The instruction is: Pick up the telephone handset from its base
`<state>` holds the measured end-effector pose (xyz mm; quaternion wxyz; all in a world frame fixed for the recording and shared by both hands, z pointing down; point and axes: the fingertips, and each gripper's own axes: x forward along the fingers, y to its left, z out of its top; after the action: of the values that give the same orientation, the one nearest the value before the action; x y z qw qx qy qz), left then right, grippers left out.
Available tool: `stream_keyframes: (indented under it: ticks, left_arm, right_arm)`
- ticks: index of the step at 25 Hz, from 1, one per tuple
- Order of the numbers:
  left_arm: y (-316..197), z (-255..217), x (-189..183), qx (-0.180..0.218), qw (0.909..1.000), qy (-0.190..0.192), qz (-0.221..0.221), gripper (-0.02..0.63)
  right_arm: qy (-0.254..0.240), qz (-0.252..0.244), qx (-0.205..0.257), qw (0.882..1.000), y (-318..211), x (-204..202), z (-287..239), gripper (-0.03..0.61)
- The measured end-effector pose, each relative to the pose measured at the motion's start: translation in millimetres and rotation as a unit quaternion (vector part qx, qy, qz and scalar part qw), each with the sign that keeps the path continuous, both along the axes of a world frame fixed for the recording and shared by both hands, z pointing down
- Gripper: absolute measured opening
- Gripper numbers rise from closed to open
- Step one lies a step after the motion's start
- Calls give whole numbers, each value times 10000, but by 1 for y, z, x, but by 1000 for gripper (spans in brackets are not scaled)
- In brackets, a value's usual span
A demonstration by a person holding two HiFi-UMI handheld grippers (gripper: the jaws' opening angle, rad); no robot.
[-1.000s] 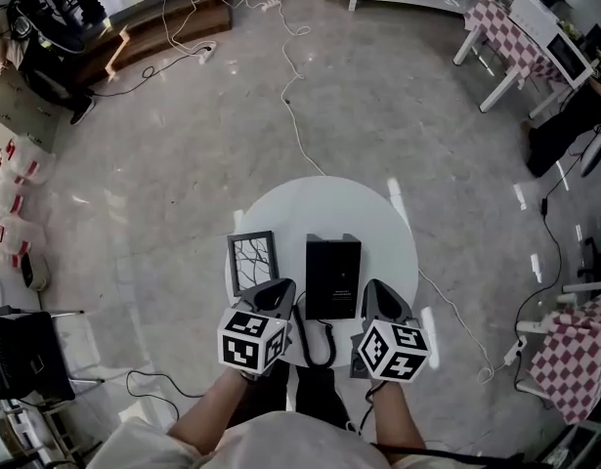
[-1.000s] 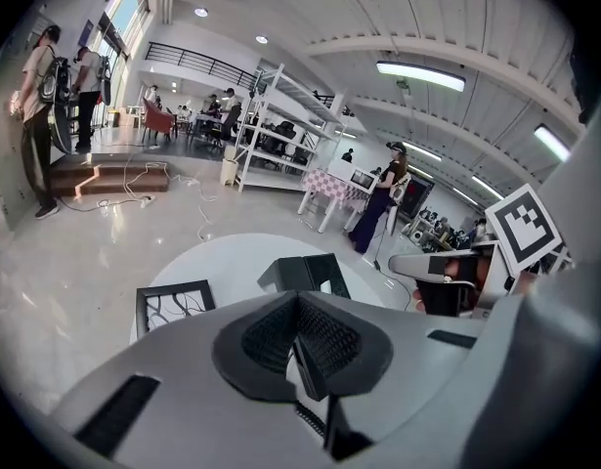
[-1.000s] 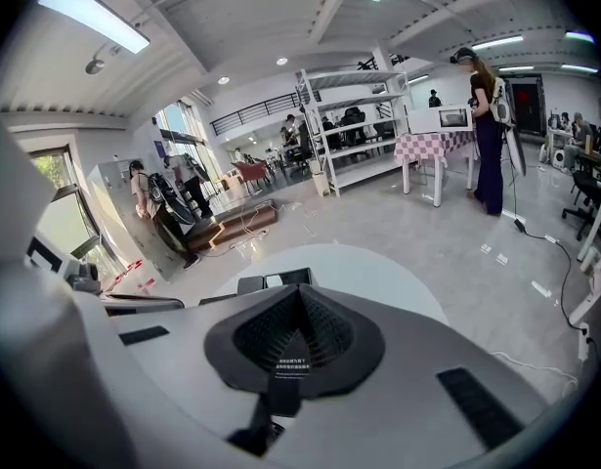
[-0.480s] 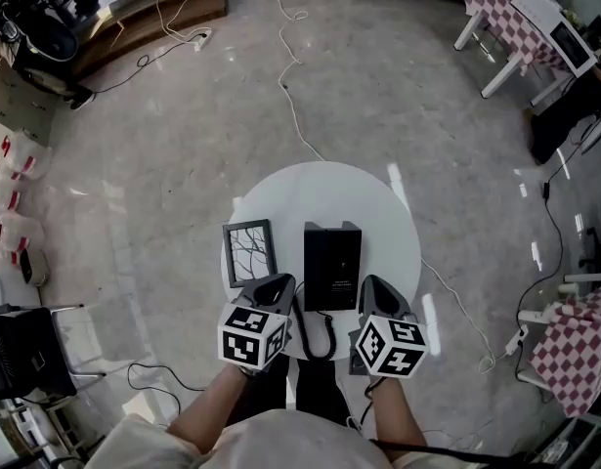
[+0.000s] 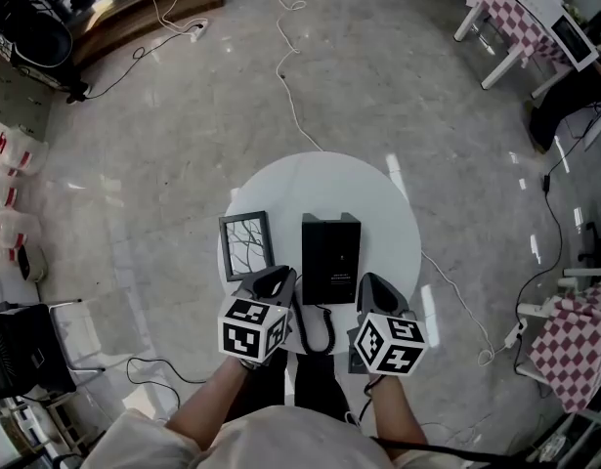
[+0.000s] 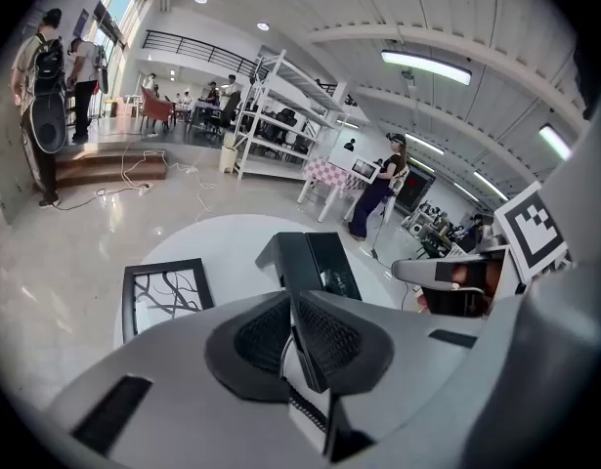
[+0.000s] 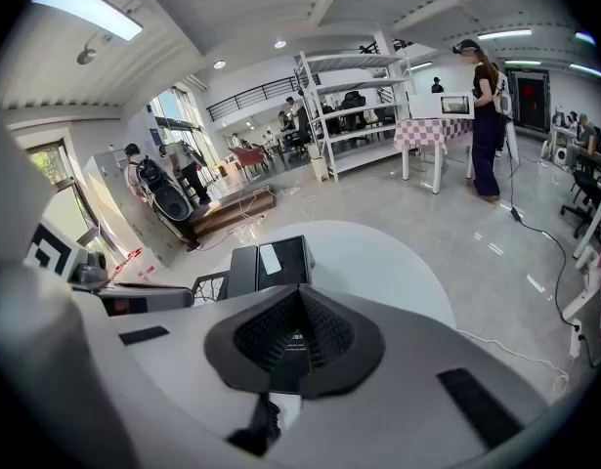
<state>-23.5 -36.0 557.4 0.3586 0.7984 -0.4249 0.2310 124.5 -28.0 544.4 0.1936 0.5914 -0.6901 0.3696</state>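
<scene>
The black telephone (image 5: 330, 258) lies in the middle of a round white table (image 5: 378, 203), its handset resting along the left side of the base (image 6: 283, 253) (image 7: 240, 272). A coiled black cord (image 5: 315, 332) runs from its near end off the table edge. My left gripper (image 5: 278, 276) (image 6: 292, 297) hovers just near-left of the phone, its pads together with nothing between them. My right gripper (image 5: 368, 281) (image 7: 296, 294) hangs just near-right of the phone, its pads meeting too, holding nothing. Neither touches the phone.
A black picture frame (image 5: 247, 245) (image 6: 165, 292) with a branch drawing lies left of the phone. White and black cables (image 5: 292, 115) trail over the stone floor beyond the table. Checked tables (image 5: 523, 25) stand at the far right, and several people stand in the room.
The head camera has shifted a little, so the table sits slightly higher in the picture. Both grippers stay shut at the near edge on either side of the phone.
</scene>
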Motion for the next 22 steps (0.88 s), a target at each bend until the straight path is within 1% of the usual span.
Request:
stream_keyframes:
  ticks: [5, 9, 13, 16, 22]
  left_arm:
    - [-1, 5, -1, -63, 10000, 19, -23, 28]
    - [0, 9, 0, -123, 9999, 43, -71, 89]
    - [-1, 11, 2, -166, 9997, 148, -88, 122]
    - [-2, 13, 4, -219, 9994, 248, -86, 160]
    - [0, 21, 11, -471, 9979, 452, -48, 181]
  right_arm:
    - [15, 39, -51, 10000, 0, 3, 3, 25]
    - [15, 49, -65, 10000, 0, 5, 3, 23]
    - [26, 54, -91, 9999, 1, 7, 5, 24]
    - [39, 63, -115, 9999, 2, 8, 6, 25]
    - [59, 98, -152, 9998, 1, 11, 7, 23]
